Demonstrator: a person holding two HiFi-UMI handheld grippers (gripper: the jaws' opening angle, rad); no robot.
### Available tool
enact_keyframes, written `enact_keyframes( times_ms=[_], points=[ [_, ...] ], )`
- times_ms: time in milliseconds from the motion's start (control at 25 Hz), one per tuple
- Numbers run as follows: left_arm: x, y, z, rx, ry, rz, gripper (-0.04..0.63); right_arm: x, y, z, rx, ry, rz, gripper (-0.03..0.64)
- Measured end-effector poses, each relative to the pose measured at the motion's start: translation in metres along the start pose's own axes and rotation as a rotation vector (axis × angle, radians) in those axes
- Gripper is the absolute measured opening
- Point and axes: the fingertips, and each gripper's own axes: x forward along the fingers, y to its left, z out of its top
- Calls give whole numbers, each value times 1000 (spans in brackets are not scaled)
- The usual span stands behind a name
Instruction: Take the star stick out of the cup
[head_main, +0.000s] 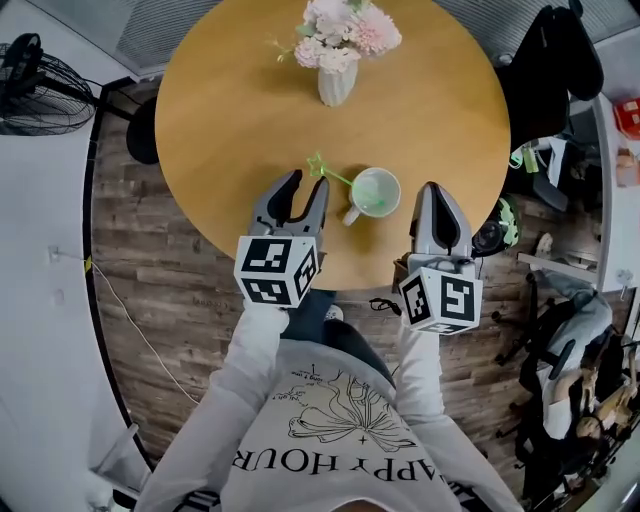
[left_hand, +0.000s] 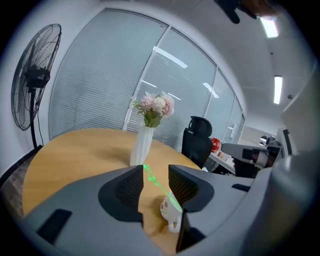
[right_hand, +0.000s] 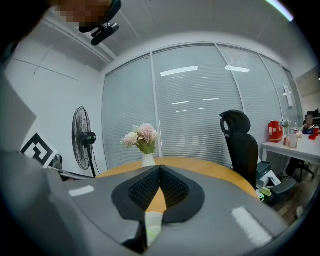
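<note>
Jaws of the left gripper (head_main: 307, 180) were held apart over the near edge of the table (head_main: 220, 120), with nothing gripped. The right gripper (head_main: 432, 188), to the right, was closed on nothing. Between them the cup (head_main: 376, 192) was stood, and the star stick (head_main: 331, 174) was leaned from it leftward, its star just beyond the left tips. Farther off, a vase of flowers (head_main: 337, 75) was placed.
</note>
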Motion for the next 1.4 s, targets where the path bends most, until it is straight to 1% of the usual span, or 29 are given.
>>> enact_keyframes(
  times_ms=[400, 600, 760, 880, 1240, 1320, 1400],
  points=[
    [29, 4, -22, -62, 50, -29, 162, 18, -12, -20, 14, 33, -12, 9],
    [40, 4, -34, -114, 80, -54, 169, 22, -13, -29, 21, 50, -3, 9],
    [49, 5, -38, -128, 85, -46, 169, 24, -21, -36, 29, 65, -16, 9],
    [52, 3, -42, -129, 89, -54, 166, 25, -25, -40, 26, 70, -21, 9],
    [57, -2, -49, -122, 105, -81, 109, 23, -30, -45, 8, 78, -34, 9],
    [58, -1, -50, -123, 107, -82, 79, 22, -31, -45, 5, 79, -39, 9],
    [59, 0, -49, -128, 104, -85, 71, 22, -32, -45, 4, 82, -45, 9]
  ],
)
